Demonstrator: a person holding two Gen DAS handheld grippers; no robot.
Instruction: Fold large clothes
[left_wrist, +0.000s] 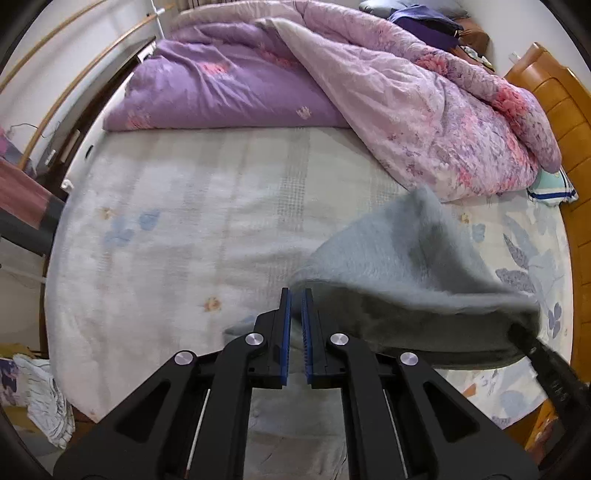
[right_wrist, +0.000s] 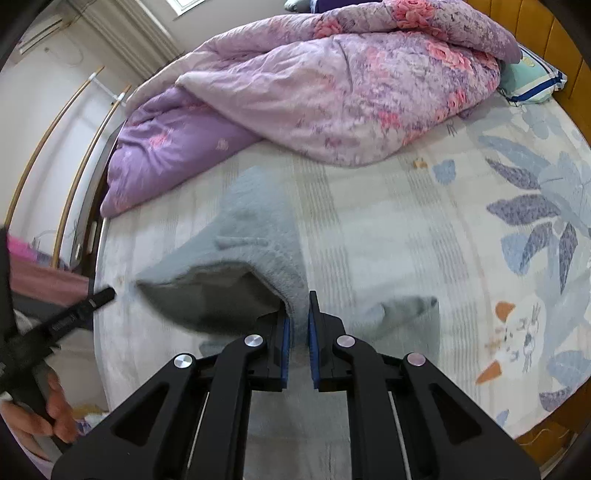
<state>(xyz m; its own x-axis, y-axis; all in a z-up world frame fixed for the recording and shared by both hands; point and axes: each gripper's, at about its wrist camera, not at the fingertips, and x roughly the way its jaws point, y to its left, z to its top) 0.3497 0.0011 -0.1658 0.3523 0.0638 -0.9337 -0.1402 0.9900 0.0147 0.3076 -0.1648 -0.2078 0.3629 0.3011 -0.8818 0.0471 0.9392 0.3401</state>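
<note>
A grey fleece garment (left_wrist: 406, 254) hangs stretched above the bed, blurred with motion. In the left wrist view my left gripper (left_wrist: 297, 295) is shut on one end of the garment's upper edge, with grey cloth between the blue pads. That edge runs right to my right gripper (left_wrist: 526, 336), which pinches the other end. In the right wrist view my right gripper (right_wrist: 299, 301) is shut on the garment (right_wrist: 255, 236), and cloth droops on both sides of the fingers. My left gripper (right_wrist: 105, 295) shows at the left, held by a hand (right_wrist: 55, 410).
The bed has a pale flowered sheet (left_wrist: 177, 229). A purple quilt (left_wrist: 221, 92) and a pink floral quilt (left_wrist: 424, 122) are heaped at the far side. A pillow (left_wrist: 550, 188) lies by the wooden headboard (left_wrist: 565, 110). Loose clothes (left_wrist: 44, 398) lie off the bed's left edge.
</note>
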